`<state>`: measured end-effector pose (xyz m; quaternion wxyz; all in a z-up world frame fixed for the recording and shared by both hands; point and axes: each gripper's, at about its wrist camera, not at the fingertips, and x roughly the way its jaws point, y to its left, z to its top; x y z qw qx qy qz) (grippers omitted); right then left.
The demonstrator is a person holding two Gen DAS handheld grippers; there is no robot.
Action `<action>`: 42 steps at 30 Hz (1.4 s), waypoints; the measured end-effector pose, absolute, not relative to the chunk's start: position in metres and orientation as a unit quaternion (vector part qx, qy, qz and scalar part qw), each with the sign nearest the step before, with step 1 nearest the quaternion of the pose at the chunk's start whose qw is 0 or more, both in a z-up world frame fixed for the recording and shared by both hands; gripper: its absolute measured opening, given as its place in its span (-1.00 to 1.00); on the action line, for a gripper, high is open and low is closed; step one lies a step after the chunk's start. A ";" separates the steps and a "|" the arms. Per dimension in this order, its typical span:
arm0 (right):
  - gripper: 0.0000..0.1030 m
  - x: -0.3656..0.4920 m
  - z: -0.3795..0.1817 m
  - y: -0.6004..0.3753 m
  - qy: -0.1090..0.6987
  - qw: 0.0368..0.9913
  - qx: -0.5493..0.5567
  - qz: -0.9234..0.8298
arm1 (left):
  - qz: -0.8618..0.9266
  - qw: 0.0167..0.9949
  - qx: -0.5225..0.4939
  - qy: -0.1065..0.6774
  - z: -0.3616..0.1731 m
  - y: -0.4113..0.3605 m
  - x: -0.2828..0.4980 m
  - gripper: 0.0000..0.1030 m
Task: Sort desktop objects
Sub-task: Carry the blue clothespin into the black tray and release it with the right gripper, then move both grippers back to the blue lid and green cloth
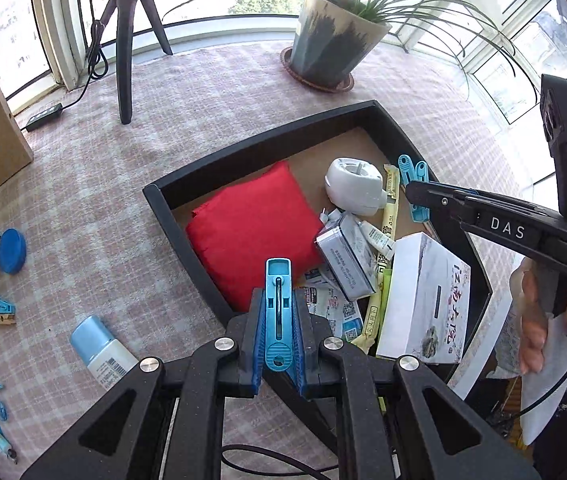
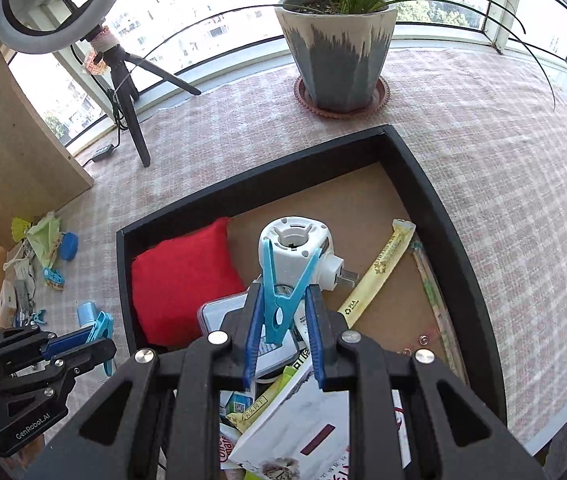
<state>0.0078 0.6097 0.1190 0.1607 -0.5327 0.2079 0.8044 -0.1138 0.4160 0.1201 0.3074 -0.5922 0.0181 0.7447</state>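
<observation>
Blue pads of the left hand-held gripper [image 1: 278,320] are clamping a blue peg [image 1: 278,312], its long axis running straight out along the fingers. Likewise the right hand-held gripper [image 2: 283,320] is pinching a second peg [image 2: 283,300], prongs splaying forward. Both are hanging above the black tray [image 1: 171,216]: it is lying directly below the right one, below and slightly rightward of the left, so the right is nearer for dropping.

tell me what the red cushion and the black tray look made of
Red cushion: woven fabric, matte, soft; its surface shows a fine weave and its corners pucker. Black tray: probably matte plastic or painted wood with smooth walls; its floor looks like brown cardboard or fibreboard.
</observation>
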 end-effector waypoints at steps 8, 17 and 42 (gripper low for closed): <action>-0.35 0.023 0.119 0.627 0.229 0.168 -0.526 0.802 | 0.739 0.320 -0.592 0.036 0.118 0.444 -0.101 -0.09; -0.34 -0.003 0.118 0.593 0.198 0.141 -0.539 0.806 | 0.763 0.257 -0.592 0.015 0.111 0.391 -0.122 -0.14; 0.15 -0.211 0.085 0.354 0.056 -0.066 -0.595 0.799 | 0.761 -0.012 -0.627 -0.163 0.036 0.106 -0.218 0.09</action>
